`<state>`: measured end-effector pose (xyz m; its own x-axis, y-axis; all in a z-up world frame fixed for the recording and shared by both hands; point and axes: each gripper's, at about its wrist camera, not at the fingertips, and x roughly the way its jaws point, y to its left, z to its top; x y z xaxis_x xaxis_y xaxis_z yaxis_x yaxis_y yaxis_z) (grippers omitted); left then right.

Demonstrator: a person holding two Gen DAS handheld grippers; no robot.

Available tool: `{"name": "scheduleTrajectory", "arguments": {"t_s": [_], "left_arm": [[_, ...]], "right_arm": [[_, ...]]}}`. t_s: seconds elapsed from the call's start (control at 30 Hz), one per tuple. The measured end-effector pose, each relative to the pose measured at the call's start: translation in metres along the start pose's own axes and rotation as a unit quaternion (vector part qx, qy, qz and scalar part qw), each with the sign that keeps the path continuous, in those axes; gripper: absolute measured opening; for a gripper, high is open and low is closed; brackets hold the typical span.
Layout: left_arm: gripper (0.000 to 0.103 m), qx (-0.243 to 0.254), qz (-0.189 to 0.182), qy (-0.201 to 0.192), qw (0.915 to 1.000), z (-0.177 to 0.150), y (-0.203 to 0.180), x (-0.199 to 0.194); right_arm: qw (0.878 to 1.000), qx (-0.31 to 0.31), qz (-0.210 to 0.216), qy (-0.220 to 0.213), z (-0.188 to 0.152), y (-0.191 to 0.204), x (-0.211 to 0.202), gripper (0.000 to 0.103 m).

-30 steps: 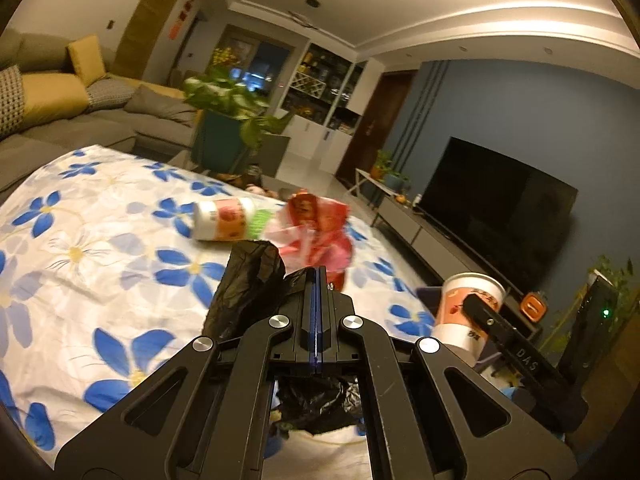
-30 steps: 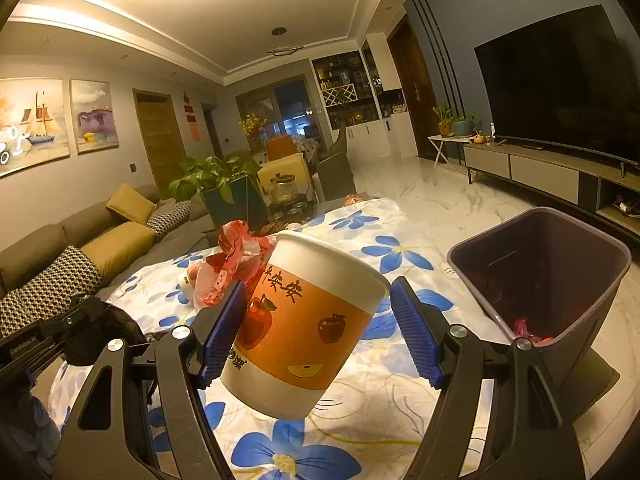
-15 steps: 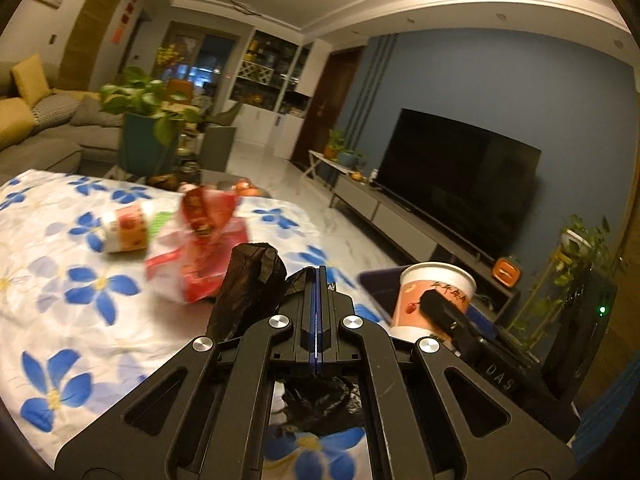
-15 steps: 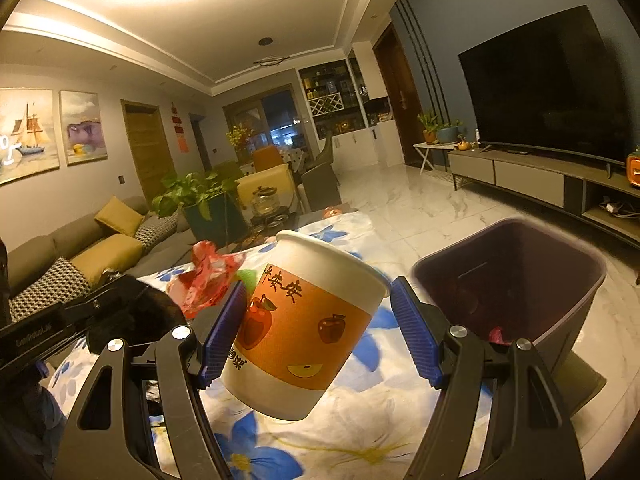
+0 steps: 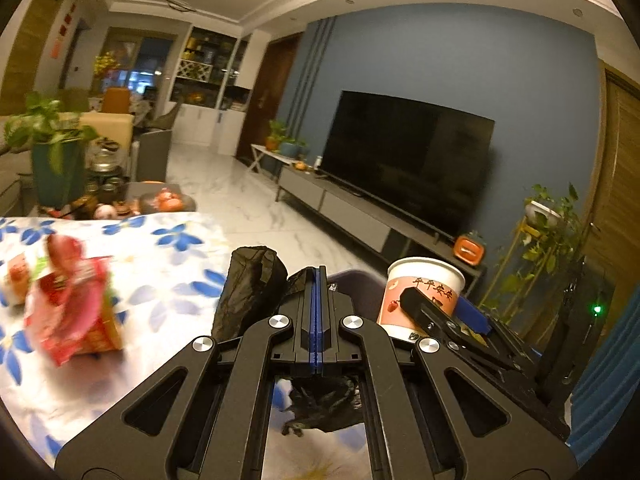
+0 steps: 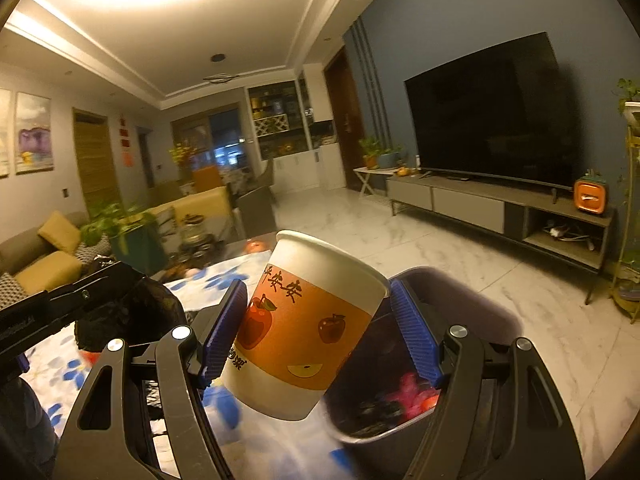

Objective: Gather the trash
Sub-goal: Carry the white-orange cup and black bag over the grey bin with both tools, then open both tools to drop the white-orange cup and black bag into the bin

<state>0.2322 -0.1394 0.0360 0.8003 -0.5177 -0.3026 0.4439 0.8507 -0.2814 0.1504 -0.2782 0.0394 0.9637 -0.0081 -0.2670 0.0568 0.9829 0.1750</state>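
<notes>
My left gripper (image 5: 315,280) is shut on a crumpled black plastic bag (image 5: 250,284), which bulges out to the left of the fingers and hangs below them. My right gripper (image 6: 316,328) is shut on a white paper cup (image 6: 308,320) with an orange band and apple pictures, tilted, held above the edge of a dark purple trash bin (image 6: 460,360). The cup (image 5: 420,292) and the right gripper also show at the right of the left wrist view. A red snack wrapper (image 5: 72,304) lies on the flowered tablecloth (image 5: 168,268), blurred. The bin holds some pink and dark trash.
A small red-and-white container (image 5: 14,284) lies at the table's far left edge. Beyond the table are a marble floor (image 6: 400,232), a TV (image 6: 488,112) on a low cabinet (image 6: 500,208), potted plants, a sofa (image 6: 44,256) and a side table with jars.
Both grippers have swung right, away from the table middle toward the bin. The wrapper and container slid to the left edge of the left view; the bin now lies under the cup.
</notes>
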Motion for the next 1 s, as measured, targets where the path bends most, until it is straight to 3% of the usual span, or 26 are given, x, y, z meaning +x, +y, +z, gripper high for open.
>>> {"name": "scheduleTrajectory", "arguments": {"t_s": [0.47,0.83,0.9,0.97,1.0], "left_arm": [[0.0,0.019,-0.041,0.033,0.9985,0.004,-0.041,0.094],[0.0,0.019,-0.05,0.049,0.9974,-0.007,-0.05,0.135],[0.015,0.015,-0.043,0.063,0.997,-0.01,-0.048,0.142],[0.06,0.006,-0.037,0.068,0.997,-0.016,-0.041,0.145],[0.064,0.001,-0.026,0.065,0.9975,-0.018,-0.037,0.144]], "right_arm": [[0.998,0.013,-0.058,0.0,0.007,-0.052,0.023,0.072],[0.996,0.019,-0.082,-0.006,0.008,-0.065,0.026,0.072],[0.996,0.022,-0.082,-0.005,0.007,-0.067,0.03,0.072],[0.996,0.025,-0.08,-0.005,0.007,-0.066,0.032,0.072],[0.996,0.024,-0.081,-0.003,0.005,-0.063,0.033,0.072]]}}
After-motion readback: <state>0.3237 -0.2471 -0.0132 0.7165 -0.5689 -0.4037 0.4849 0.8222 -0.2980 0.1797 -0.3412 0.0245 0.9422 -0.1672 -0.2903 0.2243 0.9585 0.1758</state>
